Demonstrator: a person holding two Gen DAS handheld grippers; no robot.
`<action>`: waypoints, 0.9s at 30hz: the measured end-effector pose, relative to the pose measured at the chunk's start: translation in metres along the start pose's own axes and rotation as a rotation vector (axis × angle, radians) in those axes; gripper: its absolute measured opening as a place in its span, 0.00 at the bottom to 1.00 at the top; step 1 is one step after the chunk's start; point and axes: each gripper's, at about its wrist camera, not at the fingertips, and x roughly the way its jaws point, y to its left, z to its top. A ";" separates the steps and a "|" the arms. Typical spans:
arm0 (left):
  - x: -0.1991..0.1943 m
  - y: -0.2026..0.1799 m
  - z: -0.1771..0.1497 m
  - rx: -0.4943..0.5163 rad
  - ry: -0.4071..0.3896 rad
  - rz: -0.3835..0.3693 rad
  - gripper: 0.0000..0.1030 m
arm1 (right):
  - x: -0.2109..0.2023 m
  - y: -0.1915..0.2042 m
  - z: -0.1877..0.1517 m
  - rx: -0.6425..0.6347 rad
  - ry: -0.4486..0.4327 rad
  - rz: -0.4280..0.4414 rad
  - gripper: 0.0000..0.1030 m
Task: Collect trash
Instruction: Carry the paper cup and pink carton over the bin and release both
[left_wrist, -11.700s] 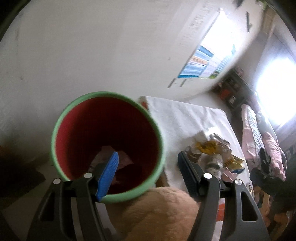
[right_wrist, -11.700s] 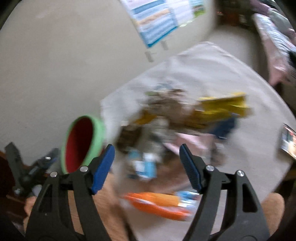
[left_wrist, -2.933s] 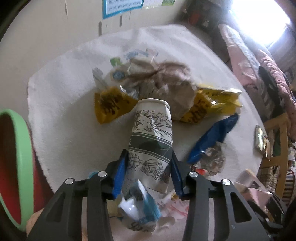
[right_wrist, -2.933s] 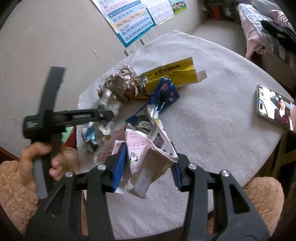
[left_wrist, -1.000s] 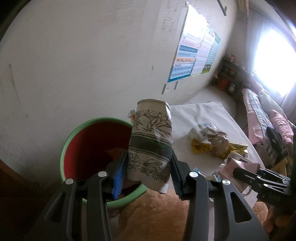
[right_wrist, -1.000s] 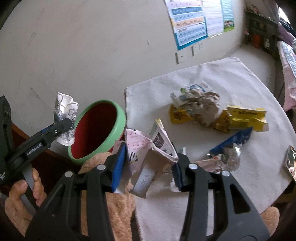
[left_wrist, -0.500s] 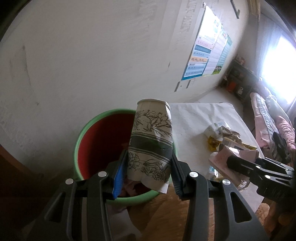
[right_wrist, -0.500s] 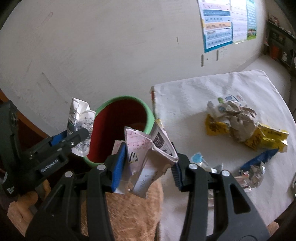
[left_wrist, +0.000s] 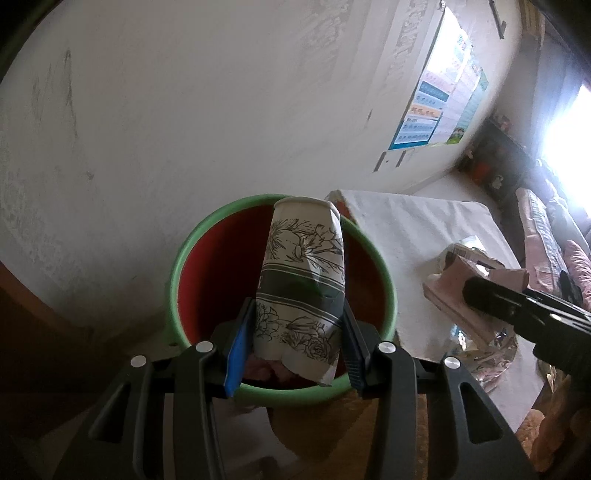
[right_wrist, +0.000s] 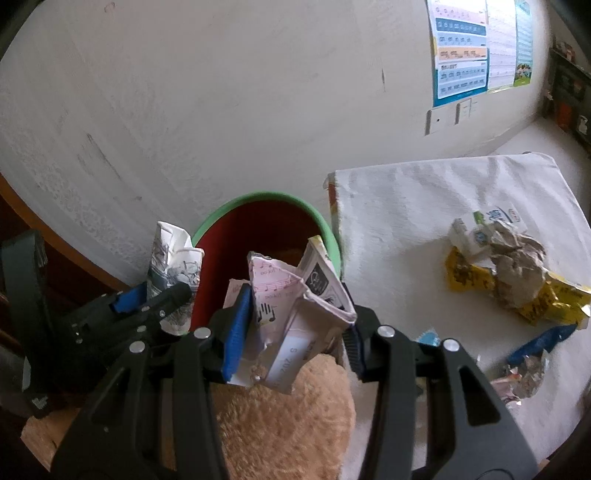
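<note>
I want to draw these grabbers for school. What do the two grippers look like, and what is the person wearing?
Both are alike. The left gripper and the right gripper have black plastic frames shaped like open triangles, with round silver screws. One inner pad on each is bright blue, the other looks darker. Seen from the right wrist, the left gripper's side carries small white lettering. The person wears a fluffy tan sleeve.

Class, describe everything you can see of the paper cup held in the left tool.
The paper cup is white with black line-drawn flowers and a dark grey-green band round its middle. It looks like thin paper, crushed and creased, its near edge torn. The left tool pinches its lower part between a blue pad and a dark one. Its rounded end points away from the camera, over the mouth of the green-rimmed red bin.
</note>
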 end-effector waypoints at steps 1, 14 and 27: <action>0.002 0.003 0.000 -0.004 0.003 0.004 0.40 | 0.004 0.002 0.002 -0.001 0.005 0.003 0.43; 0.021 0.022 0.006 -0.026 0.044 0.020 0.40 | 0.028 0.018 0.012 -0.014 0.048 0.012 0.43; 0.029 0.029 0.010 -0.038 0.059 0.028 0.41 | 0.035 0.023 0.016 -0.028 0.046 0.018 0.45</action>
